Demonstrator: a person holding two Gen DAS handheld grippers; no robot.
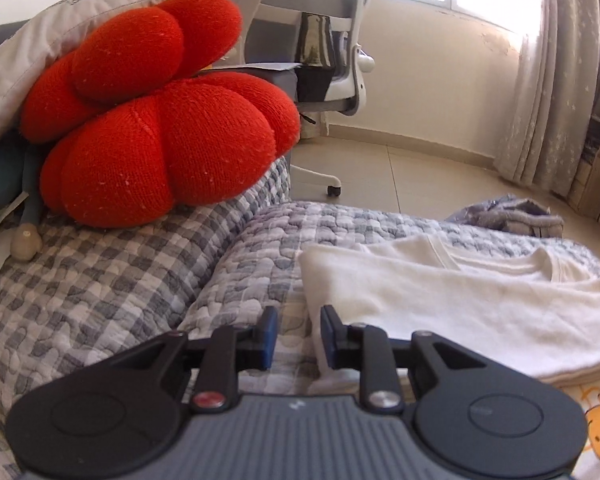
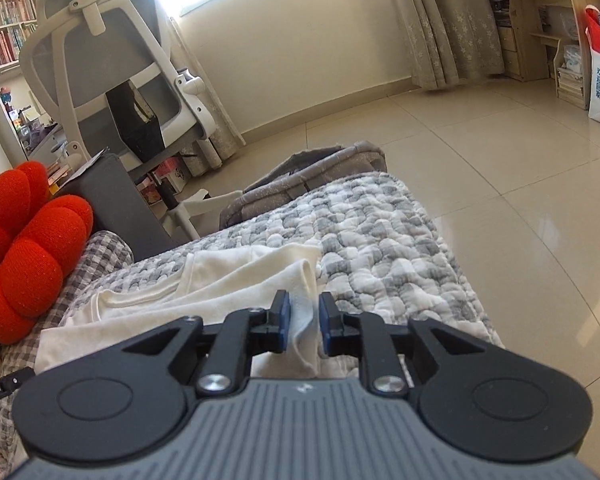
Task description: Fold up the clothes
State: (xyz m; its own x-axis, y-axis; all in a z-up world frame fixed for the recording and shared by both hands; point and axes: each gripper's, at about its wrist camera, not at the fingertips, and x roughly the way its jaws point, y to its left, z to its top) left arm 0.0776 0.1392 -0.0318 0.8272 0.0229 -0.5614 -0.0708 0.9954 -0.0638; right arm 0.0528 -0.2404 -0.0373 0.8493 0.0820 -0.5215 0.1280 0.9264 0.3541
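Left wrist view: left gripper [image 1: 296,334] hangs low over the quilt [image 1: 140,280], just off the near-left corner of the white shirt [image 1: 460,300]. Jaws stand narrow, nothing between them. The shirt lies partly folded on the quilt, collar toward the far right. A red cushion [image 1: 156,120] sits well apart at left, a grey garment [image 1: 508,216] beyond the shirt.

Right wrist view: right gripper [image 2: 304,320] is at the shirt's [image 2: 220,292] right edge, a ridge of cloth standing between narrow jaws. The pads look just clear of it, though contact is hard to judge.

To do the fold well: the left gripper should bite its corner, the right should close fully on the edge, both layers caught. Then lift evenly, carry across together, keep the hem straight, lay flat without dragging the quilt [image 2: 380,240].
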